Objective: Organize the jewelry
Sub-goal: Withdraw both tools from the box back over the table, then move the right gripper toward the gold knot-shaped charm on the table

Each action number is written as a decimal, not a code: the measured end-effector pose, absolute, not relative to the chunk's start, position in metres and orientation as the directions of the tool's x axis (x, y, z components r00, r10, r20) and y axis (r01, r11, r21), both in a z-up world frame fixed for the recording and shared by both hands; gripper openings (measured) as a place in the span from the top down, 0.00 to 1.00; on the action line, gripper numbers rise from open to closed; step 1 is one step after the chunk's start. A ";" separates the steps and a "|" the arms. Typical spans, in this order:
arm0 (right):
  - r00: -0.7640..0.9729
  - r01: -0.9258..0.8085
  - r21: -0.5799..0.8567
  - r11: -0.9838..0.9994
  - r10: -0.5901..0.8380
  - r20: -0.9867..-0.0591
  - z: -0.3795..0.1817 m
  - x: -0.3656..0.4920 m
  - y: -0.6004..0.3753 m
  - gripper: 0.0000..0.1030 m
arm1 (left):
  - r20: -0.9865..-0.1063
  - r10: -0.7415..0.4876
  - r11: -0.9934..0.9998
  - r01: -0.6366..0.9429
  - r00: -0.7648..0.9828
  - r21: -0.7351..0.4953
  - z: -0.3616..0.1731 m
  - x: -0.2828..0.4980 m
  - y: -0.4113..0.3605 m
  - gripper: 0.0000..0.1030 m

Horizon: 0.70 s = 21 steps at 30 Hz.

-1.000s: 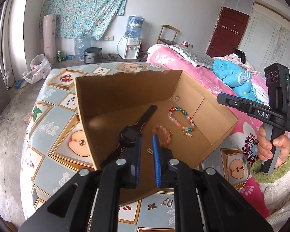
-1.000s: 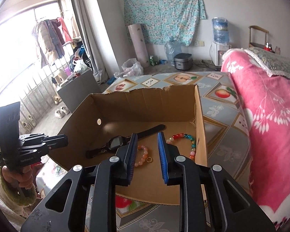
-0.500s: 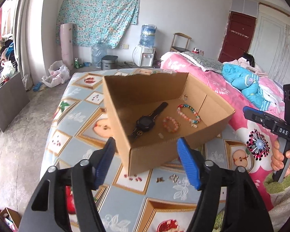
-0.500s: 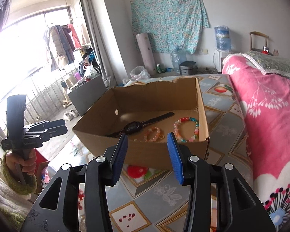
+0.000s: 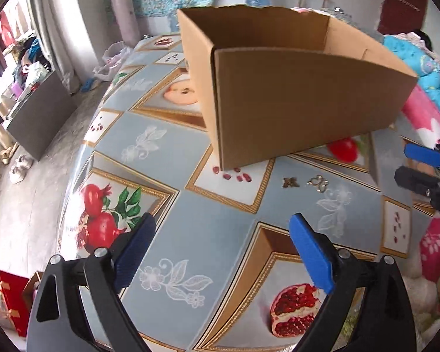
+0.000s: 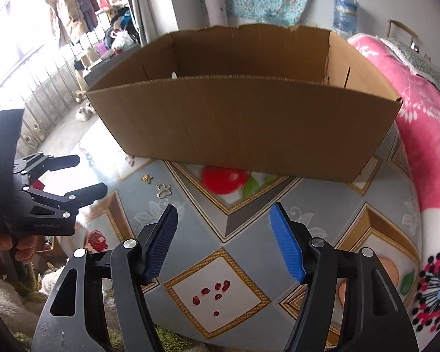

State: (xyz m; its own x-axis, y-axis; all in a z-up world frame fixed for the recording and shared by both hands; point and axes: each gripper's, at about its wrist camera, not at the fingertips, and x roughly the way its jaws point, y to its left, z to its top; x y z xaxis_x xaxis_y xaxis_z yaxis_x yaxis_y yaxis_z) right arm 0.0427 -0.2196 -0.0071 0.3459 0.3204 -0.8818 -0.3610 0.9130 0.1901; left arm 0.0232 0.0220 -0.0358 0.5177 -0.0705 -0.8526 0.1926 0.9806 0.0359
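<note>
On the fruit-print tablecloth [image 5: 167, 202], near the brown cardboard box [image 5: 305, 102] | small gold clasp-like jewelry piece [image 5: 318, 182] lies loose | likely light, slippery; pinch across its middle | left gripper [image 5: 220, 252], right gripper [image 6: 224, 243] both gape, holding nothing

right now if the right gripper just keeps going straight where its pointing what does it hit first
Probably the patterned tabletop just ahead of the open right gripper, since it points downward; the cardboard box wall is next beyond, though depth is unclear.

txt: none legible | left gripper [image 6: 92, 176] body print: too blurry
</note>
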 end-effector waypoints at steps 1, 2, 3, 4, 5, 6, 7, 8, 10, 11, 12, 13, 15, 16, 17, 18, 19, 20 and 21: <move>0.336 -0.352 0.183 0.918 0.306 -0.891 -0.012 0.045 -0.217 0.38 | -0.855 -0.063 0.983 0.178 0.515 0.035 -0.039 0.024 0.022 0.11; 0.323 -0.346 0.190 0.919 0.306 -0.895 -0.015 0.047 -0.216 0.38 | -0.858 -0.051 0.986 0.161 0.511 0.038 -0.043 0.025 0.022 0.11; 0.313 -0.342 0.200 0.918 0.312 -0.897 -0.018 0.048 -0.215 0.36 | -0.860 -0.037 0.988 0.145 0.508 0.043 -0.046 0.025 0.022 0.11; 0.302 -0.334 0.211 0.919 0.316 -0.899 -0.021 0.050 -0.215 0.35 | -0.862 -0.027 0.990 0.132 0.506 0.046 -0.048 0.026 0.023 0.11; 0.297 -0.325 0.215 0.921 0.315 -0.901 -0.023 0.052 -0.215 0.35 | -0.866 -0.020 0.992 0.119 0.500 0.046 -0.051 0.026 0.024 0.11; 0.293 -0.319 0.214 0.923 0.311 -0.904 -0.024 0.053 -0.215 0.34 | -0.870 -0.014 0.993 0.110 0.493 0.046 -0.053 0.026 0.024 0.11; 0.292 -0.313 0.212 0.926 0.306 -0.906 -0.025 0.054 -0.215 0.33 | -0.873 -0.013 0.994 0.102 0.487 0.042 -0.055 0.027 0.024 0.11; 0.289 -0.305 0.209 0.929 0.299 -0.909 -0.027 0.056 -0.216 0.33 | -0.879 -0.018 0.995 0.093 0.476 0.030 -0.057 0.027 0.026 0.11; 0.283 -0.293 0.211 0.933 0.295 -0.913 -0.029 0.058 -0.217 0.32 | -0.884 -0.030 0.997 0.073 0.466 0.004 -0.060 0.027 0.028 0.09; 0.279 -0.286 0.213 0.934 0.294 -0.914 -0.030 0.059 -0.218 0.31 | -0.884 -0.031 0.998 0.060 0.466 -0.004 -0.060 0.027 0.030 0.08; 0.275 -0.280 0.216 0.935 0.294 -0.915 -0.032 0.060 -0.220 0.29 | -0.884 -0.024 0.999 0.052 0.466 0.001 -0.061 0.027 0.030 0.07; 0.272 -0.276 0.219 0.936 0.295 -0.916 -0.031 0.059 -0.220 0.29 | -0.884 -0.020 0.999 0.049 0.467 0.003 -0.062 0.026 0.031 0.06; 0.265 -0.265 0.231 0.936 0.300 -0.916 -0.035 0.065 -0.224 0.28 | -0.883 -0.014 0.999 0.039 0.470 0.005 -0.062 0.025 0.031 0.06; 0.261 -0.261 0.236 0.936 0.304 -0.916 -0.036 0.066 -0.226 0.28 | -0.882 -0.013 0.999 0.035 0.470 0.004 -0.062 0.024 0.030 0.05; 0.258 -0.257 0.241 0.936 0.306 -0.916 -0.038 0.065 -0.227 0.28 | -0.882 -0.011 0.999 0.032 0.471 0.005 -0.062 0.023 0.030 0.05; 0.254 -0.253 0.246 0.936 0.310 -0.916 -0.040 0.066 -0.230 0.28 | -0.882 -0.010 1.000 0.030 0.472 0.004 -0.062 0.023 0.031 0.05; 0.251 -0.250 0.251 0.935 0.313 -0.916 -0.042 0.067 -0.233 0.28 | -0.881 -0.009 1.000 0.028 0.473 0.004 -0.062 0.022 0.031 0.05; 0.249 -0.247 0.255 0.935 0.316 -0.916 -0.042 0.069 -0.234 0.28 | -0.880 -0.007 1.000 0.025 0.474 0.005 -0.062 0.021 0.031 0.05; 0.248 -0.246 0.258 0.934 0.318 -0.915 -0.042 0.069 -0.235 0.28 | -0.880 -0.005 1.000 0.022 0.475 0.006 -0.062 0.022 0.030 0.05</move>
